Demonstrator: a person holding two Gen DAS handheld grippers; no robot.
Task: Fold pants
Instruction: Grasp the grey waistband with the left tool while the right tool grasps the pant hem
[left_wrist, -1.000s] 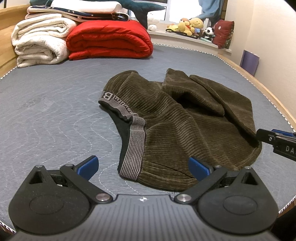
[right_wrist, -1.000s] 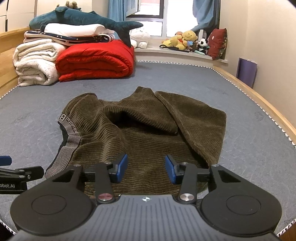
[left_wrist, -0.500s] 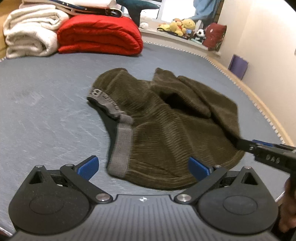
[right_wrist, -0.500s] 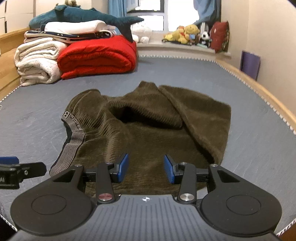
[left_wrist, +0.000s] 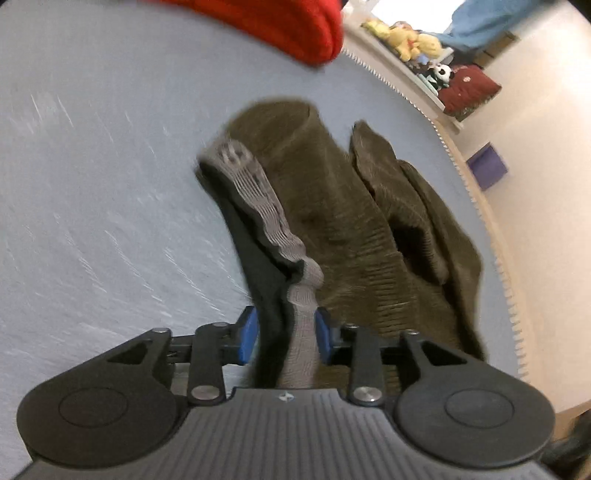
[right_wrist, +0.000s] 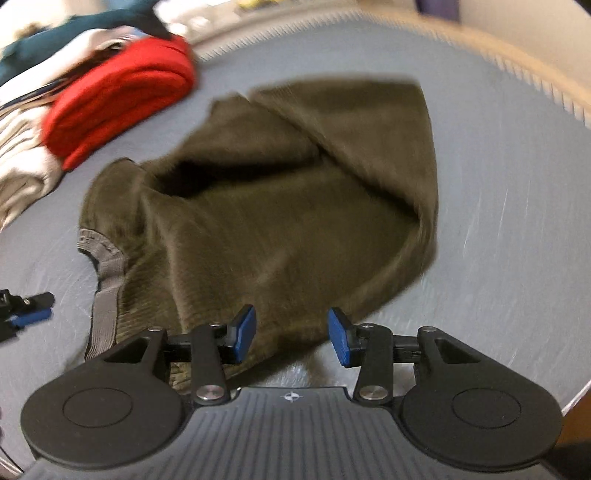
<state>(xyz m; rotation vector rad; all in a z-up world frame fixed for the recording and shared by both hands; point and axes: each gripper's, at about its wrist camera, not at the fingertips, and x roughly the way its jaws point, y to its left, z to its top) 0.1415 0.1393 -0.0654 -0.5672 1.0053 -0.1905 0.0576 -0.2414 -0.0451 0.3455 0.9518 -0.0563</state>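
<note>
Left gripper (left_wrist: 284, 334) has its blue pads on either side of the grey waistband (left_wrist: 258, 206), closed on that edge of the pants (left_wrist: 351, 229). Right gripper (right_wrist: 291, 334) hangs with fingers apart over the near hem. Crumpled olive pants lie on the grey bed (left_wrist: 92, 166), with a red quilt (right_wrist: 122, 96) beyond.

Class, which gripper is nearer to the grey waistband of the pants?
Left. The left gripper has the grey waistband between its fingers; the right gripper is open at the brown hem, away from the band.
</note>
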